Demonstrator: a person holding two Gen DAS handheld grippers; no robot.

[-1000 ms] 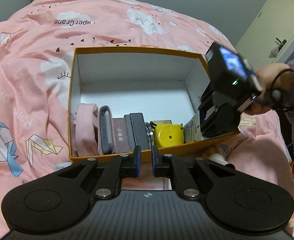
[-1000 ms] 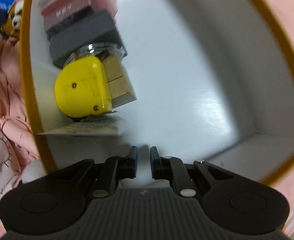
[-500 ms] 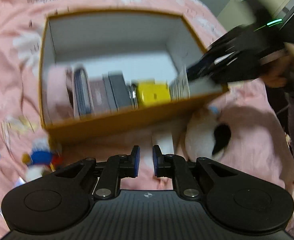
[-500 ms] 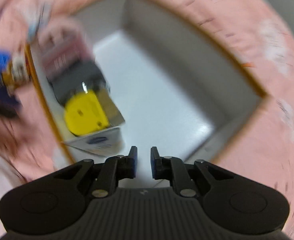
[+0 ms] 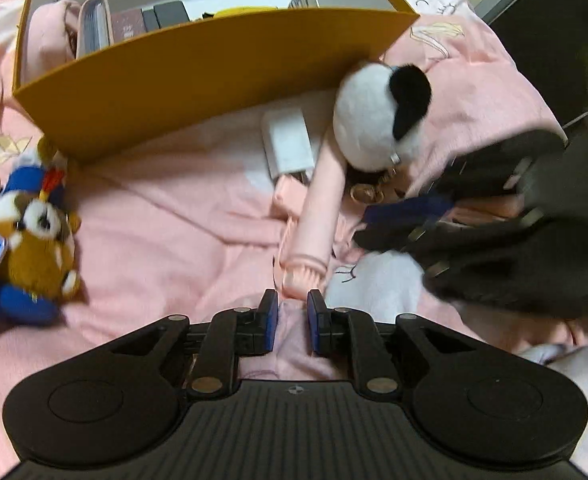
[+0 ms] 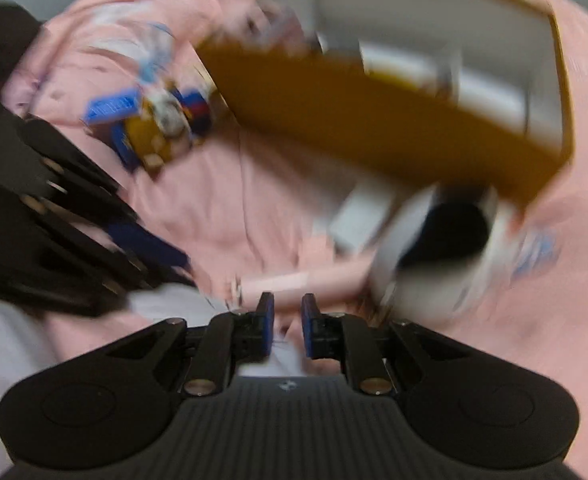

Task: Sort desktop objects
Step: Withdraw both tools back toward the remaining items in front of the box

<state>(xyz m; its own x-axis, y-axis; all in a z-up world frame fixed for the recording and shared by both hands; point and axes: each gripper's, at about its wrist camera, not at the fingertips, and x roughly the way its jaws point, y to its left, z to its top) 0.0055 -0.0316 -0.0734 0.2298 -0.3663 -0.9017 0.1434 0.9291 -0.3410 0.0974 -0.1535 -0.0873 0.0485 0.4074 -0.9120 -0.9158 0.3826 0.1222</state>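
Both pairs of jaws stand a narrow gap apart and hold nothing. From the left gripper (image 5: 291,322), a pale pink ribbed handheld device (image 5: 313,216) lies on the pink printed duvet (image 5: 166,216), its near end just beyond the blue fingertips (image 5: 270,312) at twelve o'clock. A white rectangular charger block (image 5: 289,145) sits beside the device's far end, and a round white-and-black plush keychain (image 5: 380,116) rests against it at one o'clock. An open mustard-yellow cardboard box (image 5: 198,76) with white walls lies at eleven o'clock, with pink, grey and yellow items packed along its near wall. A brown raccoon plush in blue clothes (image 5: 34,232) lies at nine o'clock. At three o'clock the right gripper (image 6: 287,326) appears low over the duvet, blurred; its own view is smeared.
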